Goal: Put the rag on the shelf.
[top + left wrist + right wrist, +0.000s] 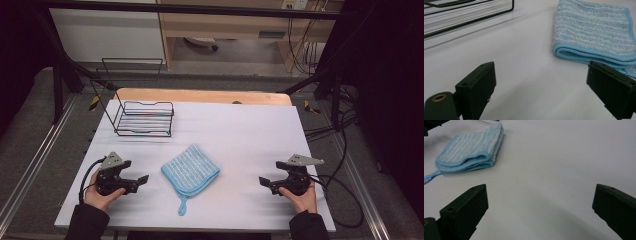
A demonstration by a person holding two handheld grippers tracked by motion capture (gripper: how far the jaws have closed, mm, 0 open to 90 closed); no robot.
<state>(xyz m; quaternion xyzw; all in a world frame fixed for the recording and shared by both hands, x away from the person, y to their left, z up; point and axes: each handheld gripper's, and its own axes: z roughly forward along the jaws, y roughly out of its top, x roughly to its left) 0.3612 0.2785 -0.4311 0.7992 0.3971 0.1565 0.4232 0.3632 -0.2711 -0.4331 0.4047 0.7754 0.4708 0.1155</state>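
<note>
Between our two grippers, a folded blue-and-white striped terry cloth (190,170) with a hanging loop is lying flat. We are holding the left gripper (134,183) and right gripper (268,182) low, jaws spread wide, gripping nothing. Ahead of the left jaws, the cloth's folded edge is waiting; beyond them a black wire rack (144,118) is standing. We are judging that pinching a single layer could unfold the cloth, and its loop could snag a jaw. Beneath the jaws, a white table sheet (250,135) is covering a wooden top, and cables (330,131) are trailing past it.
</note>
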